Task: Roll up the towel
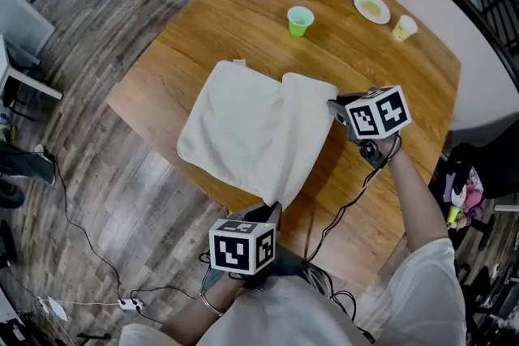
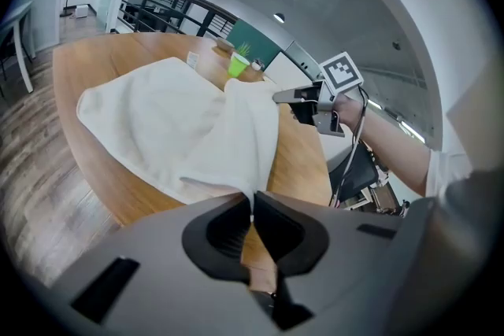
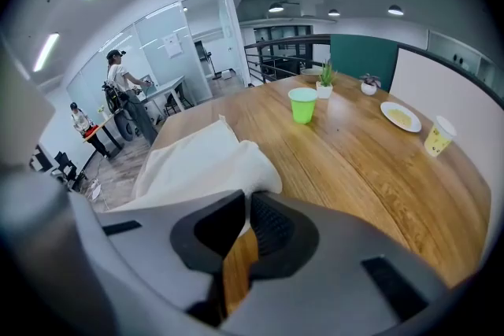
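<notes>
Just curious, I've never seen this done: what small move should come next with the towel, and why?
Probably fold the lifted edge forward over the flat part to start the roll. The left tongs and right tongs each pinch a corner of the towel along its near edge, and nothing is rolled yet.

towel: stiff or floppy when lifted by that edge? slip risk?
Probably floppy: the towel sags in a soft fold between the left gripper and right gripper, both shut on its near edge. Likely light: it looks thin, the rest lying flat on the table. Slipping seems unlikely, since both corners are pinched.
</notes>
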`<state>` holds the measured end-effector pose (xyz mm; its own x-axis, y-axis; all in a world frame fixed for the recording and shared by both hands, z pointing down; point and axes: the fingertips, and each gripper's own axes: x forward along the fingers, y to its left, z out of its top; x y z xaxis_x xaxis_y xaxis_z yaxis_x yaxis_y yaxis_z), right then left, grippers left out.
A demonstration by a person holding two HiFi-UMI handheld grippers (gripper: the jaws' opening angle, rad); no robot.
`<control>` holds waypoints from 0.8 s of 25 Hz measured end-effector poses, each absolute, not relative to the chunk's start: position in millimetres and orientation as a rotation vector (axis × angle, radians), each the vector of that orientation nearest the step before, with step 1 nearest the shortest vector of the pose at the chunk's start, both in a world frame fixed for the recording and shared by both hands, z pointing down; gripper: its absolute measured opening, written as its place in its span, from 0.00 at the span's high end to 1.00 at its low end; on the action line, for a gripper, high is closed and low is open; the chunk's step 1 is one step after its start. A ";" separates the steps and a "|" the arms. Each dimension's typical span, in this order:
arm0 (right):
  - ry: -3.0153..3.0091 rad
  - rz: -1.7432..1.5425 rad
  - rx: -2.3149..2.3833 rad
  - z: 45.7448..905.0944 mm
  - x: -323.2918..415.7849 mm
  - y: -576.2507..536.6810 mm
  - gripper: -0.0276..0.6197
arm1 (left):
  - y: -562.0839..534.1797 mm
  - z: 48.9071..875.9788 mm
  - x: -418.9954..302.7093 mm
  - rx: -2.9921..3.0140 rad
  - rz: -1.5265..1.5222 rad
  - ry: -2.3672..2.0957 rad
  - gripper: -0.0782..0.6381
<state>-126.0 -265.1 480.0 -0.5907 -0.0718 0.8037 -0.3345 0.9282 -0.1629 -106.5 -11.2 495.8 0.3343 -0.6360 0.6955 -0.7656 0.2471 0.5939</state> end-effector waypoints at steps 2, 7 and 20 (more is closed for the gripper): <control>-2.191 0.356 0.275 471.4 -137.4 -263.3 0.93 | -9.3 493.3 -117.4 1.437 0.123 -1.369 0.87; -2.188 0.307 0.250 458.0 -167.4 -258.4 0.93 | -6.9 489.5 -150.3 1.392 0.087 -1.391 0.87; -2.227 0.323 0.185 449.4 -264.9 -243.4 0.93 | 8.0 495.6 -244.2 1.282 0.025 -1.482 0.87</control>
<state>-264.9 -243.4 449.4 -0.6232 -0.0213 0.7818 -0.2424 0.9557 -0.1671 -244.2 8.0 495.6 0.2113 -0.6706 0.7111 -0.6941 0.4093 0.5922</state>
